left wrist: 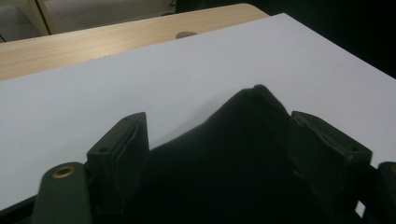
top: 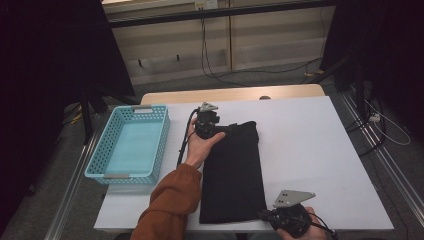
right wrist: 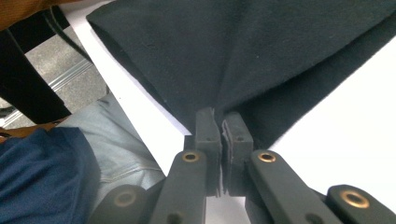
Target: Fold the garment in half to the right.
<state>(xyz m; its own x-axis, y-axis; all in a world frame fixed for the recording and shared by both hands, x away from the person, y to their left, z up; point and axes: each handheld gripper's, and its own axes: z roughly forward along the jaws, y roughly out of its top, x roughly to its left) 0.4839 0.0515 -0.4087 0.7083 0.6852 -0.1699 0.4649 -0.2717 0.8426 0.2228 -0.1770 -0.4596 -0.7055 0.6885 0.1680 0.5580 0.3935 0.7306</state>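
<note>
A black cloth (top: 232, 170), folded into a long strip, lies on the white table (top: 310, 150) and runs from the middle to the near edge. My left gripper (top: 220, 127) sits at the cloth's far left corner. In the left gripper view its jaws stand wide apart, open (left wrist: 224, 154), with the black cloth (left wrist: 233, 172) lying between them and rising to a peak ahead. My right gripper (top: 262, 215) is at the cloth's near right corner. In the right gripper view it is shut (right wrist: 219, 128) on the edge of the cloth (right wrist: 261, 51), which fans out from the pinch.
An empty teal basket (top: 150, 108) stands at the table's left side. A strip of bare wood (top: 230, 94) runs along the far edge. The person's jeans (right wrist: 116, 140) show beyond the near table edge. White table surface lies open to the cloth's right.
</note>
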